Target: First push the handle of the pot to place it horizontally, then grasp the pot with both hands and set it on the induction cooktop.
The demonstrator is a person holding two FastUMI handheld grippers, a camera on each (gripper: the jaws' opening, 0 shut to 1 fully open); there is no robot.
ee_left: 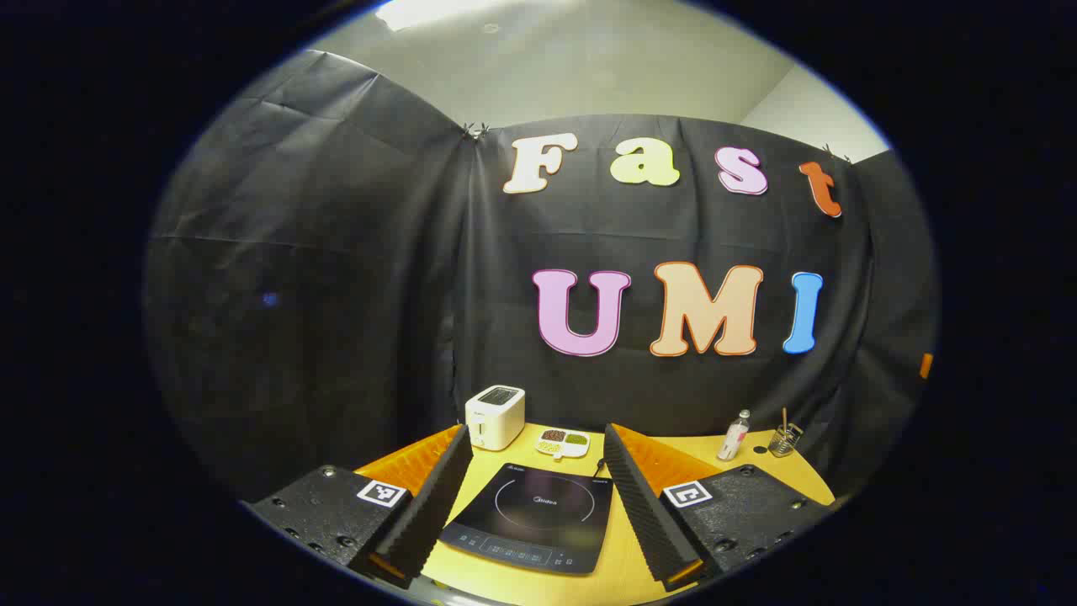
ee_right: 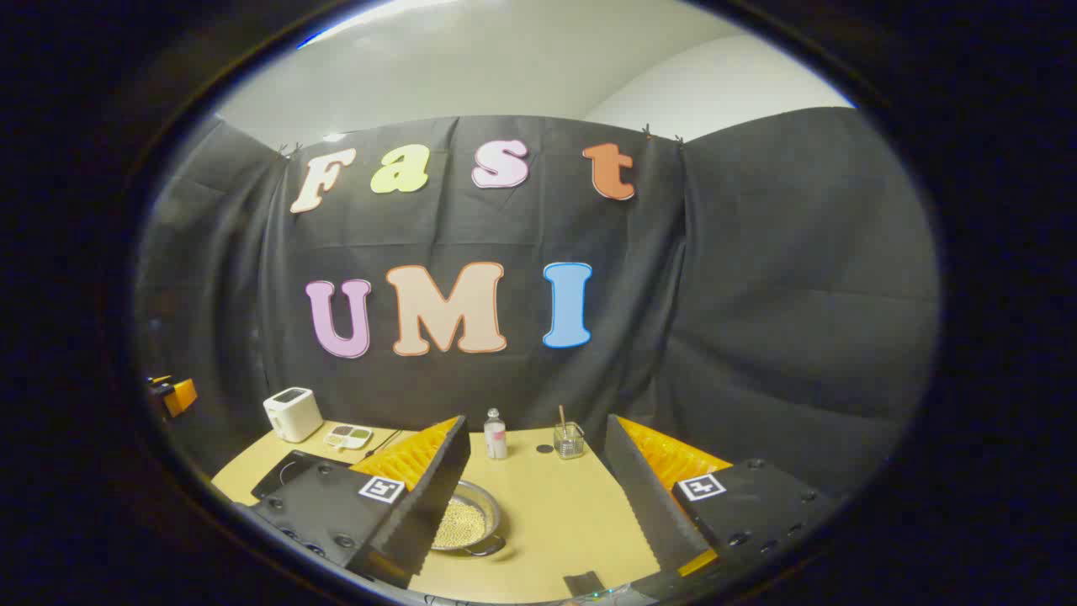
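Two claws, both spread wide, nothing between the fingers of either.

Left claw: raised above the counter, fingers apart, framing the induction cooktop below. Cooktop flat on the counter, control strip toward the camera, surface bare. Behind the cooktop, near the back wall: white toaster to the left; small divided dish with brown and green contents just beside the toaster. Farther right along the back edge: small bottle upright, then glass cup holding a stick, standing near each other but apart.

Right claw: raised above the counter, fingers apart, touching nothing. Pot on the counter just inside the left finger, partly hidden by that finger; shallow metal bowl shape, pale grainy contents inside. Short dark handle part at the pot's near rim, pointing toward the camera side; exact angle hard to tell. Pot well apart from the cooktop, whose corner lies farther left behind the left finger. Along the back edge: bottle and glass cup between the fingers; toaster and divided dish far left.
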